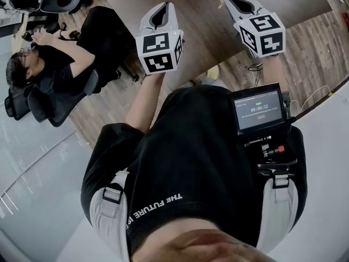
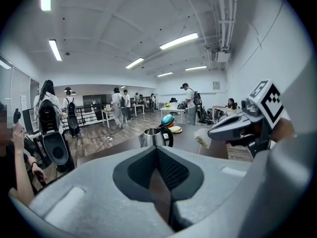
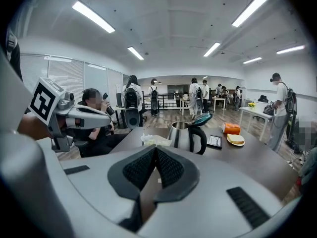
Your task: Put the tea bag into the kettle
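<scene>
Right hand-held gripper (image 3: 153, 150): jaws closed on the one tea bag (image 3: 154, 141), pinched at the tip. The one kettle (image 3: 188, 135) stands upright on the counter (image 3: 257, 157) at 1 o'clock, just beyond, lid (image 3: 201, 119) raised. Left hand-held gripper (image 2: 157, 151): jaws together, empty. The right appears nearer the kettle.

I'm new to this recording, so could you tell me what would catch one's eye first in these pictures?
The steel kettle stands on the brown table with its teal lid tipped open, straight ahead of both grippers. The right gripper pinches a pale tea bag at its jaw tips, short of the kettle. The left gripper is shut on nothing, held beside it.
</scene>
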The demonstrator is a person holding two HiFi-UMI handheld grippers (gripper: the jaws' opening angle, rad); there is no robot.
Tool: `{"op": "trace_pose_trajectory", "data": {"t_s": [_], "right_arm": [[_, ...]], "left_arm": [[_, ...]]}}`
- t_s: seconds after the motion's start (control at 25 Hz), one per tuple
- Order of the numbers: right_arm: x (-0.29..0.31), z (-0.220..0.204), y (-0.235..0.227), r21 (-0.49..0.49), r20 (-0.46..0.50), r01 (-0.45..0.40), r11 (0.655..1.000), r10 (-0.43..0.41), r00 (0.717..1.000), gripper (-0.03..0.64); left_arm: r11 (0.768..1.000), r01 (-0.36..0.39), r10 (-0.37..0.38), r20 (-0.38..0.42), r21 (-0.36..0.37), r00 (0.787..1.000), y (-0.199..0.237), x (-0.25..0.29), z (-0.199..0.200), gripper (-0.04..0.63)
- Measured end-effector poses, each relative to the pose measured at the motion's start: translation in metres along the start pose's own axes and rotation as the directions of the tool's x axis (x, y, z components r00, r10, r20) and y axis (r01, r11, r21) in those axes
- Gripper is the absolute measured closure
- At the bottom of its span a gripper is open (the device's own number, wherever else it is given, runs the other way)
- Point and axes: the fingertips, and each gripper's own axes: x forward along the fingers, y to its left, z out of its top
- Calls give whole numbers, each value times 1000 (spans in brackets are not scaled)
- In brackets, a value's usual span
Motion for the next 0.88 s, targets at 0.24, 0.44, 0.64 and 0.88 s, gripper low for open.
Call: {"op": "trace_pose_trajectory", "data": {"t_s": [0.24, 0.44, 0.64, 0.88], "right_arm": [[1, -2, 5, 6, 25, -21, 1000, 21, 999, 609], [4, 7, 8, 5, 42, -31, 1000, 31, 999, 609], [6, 10, 12, 6, 37, -43, 999, 43, 998, 609], [4, 8, 7, -9, 27, -25, 1000, 26, 999, 609]], "left_arm": [[1000, -29, 29, 2, 7, 1000, 0, -12, -5, 589], [998, -52, 52, 12, 17, 999, 7, -20, 4, 591], [998, -68, 68, -3, 6, 998, 14, -24, 2, 589], [998, -58, 58, 16, -15, 998, 10, -18, 0, 591]]}}
